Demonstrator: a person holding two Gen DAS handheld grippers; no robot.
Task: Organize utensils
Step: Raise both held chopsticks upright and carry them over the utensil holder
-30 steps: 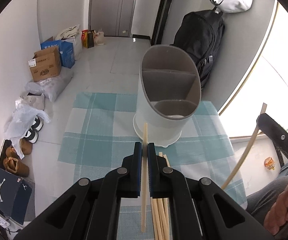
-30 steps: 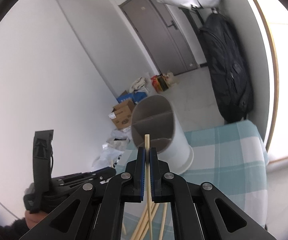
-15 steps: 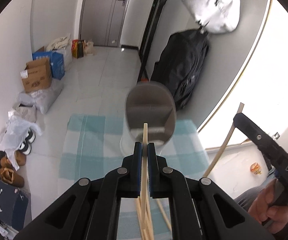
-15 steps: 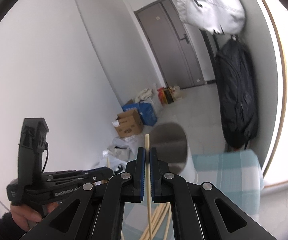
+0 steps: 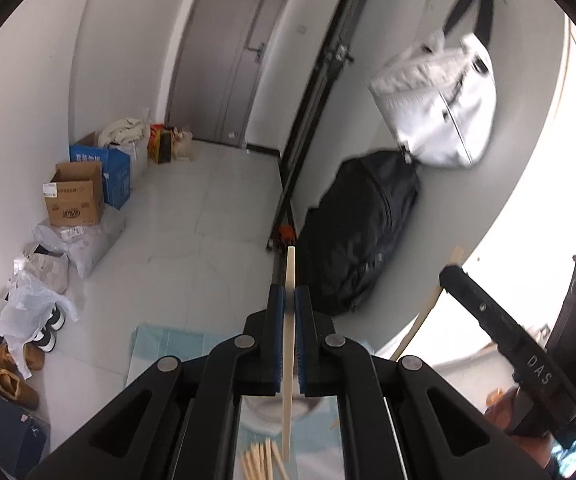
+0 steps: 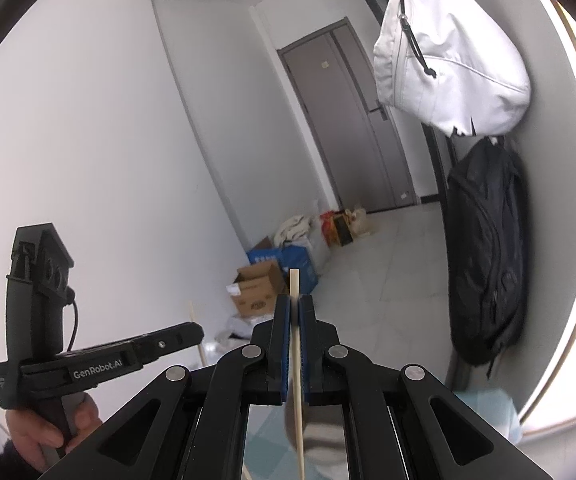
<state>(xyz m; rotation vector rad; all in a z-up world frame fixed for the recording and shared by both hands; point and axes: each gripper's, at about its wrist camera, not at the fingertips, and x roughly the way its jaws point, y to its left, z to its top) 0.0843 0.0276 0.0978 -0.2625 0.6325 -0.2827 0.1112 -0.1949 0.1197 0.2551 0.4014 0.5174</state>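
Both grippers, left gripper [image 5: 290, 300] and right gripper [image 6: 295, 308], are pinching one chopstick [image 5: 289, 344] each, more chopsticks [image 5: 259, 460] apparently lying below the fingers, unsorted.

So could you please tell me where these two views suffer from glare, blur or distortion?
Left wrist view: the window at right is blown out white, the white bag is motion-smeared, and the fisheye bends the door. Right wrist view: glare along the right edge, a sharp chopstick, and a blurred holder below it.

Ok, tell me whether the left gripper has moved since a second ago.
Yes. The left gripper, shut on a chopstick, has risen and tipped up: the white holder that filled the view's middle now sits low, behind its fingers.
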